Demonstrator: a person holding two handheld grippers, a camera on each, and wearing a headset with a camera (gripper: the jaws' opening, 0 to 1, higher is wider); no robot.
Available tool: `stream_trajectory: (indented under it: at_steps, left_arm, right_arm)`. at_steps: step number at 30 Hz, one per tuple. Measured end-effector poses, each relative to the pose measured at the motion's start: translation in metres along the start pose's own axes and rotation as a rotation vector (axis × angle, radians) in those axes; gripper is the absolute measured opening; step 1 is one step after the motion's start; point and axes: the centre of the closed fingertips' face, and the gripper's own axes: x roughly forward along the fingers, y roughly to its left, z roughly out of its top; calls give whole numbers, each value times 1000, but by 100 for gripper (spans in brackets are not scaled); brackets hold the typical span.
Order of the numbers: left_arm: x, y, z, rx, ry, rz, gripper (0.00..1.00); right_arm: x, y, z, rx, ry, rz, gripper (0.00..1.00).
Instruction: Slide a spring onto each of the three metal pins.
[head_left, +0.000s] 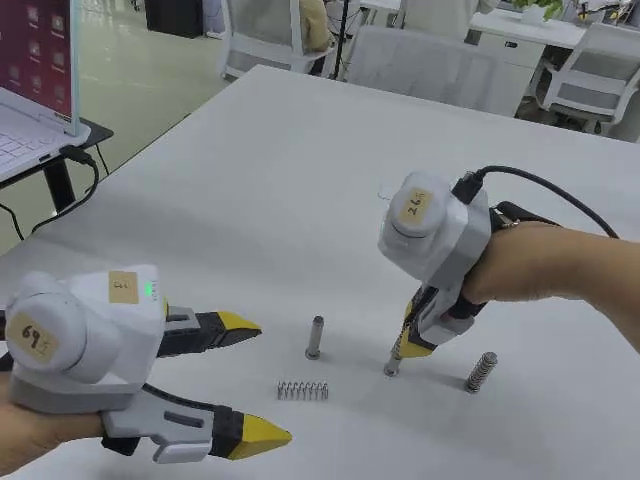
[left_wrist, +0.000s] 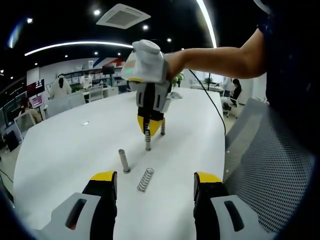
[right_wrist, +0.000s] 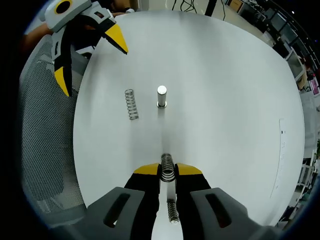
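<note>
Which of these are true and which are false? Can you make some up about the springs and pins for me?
1. The right gripper is pinching a spring. True.
2. The loose spring stands upright on the table. False: it lies flat on its side.
3. The left gripper is open and holds nothing. True.
4. Every pin already wears a spring. False: the bare pin beside the loose spring has none.
</note>
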Motion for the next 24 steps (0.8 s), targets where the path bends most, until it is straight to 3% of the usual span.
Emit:
stream_trajectory:
  at_steps: [24]
  left_arm:
    - [-1, 0, -1, 4, 13, -3, 56]
  right_arm:
    - [20, 3, -2, 19, 0, 1, 9]
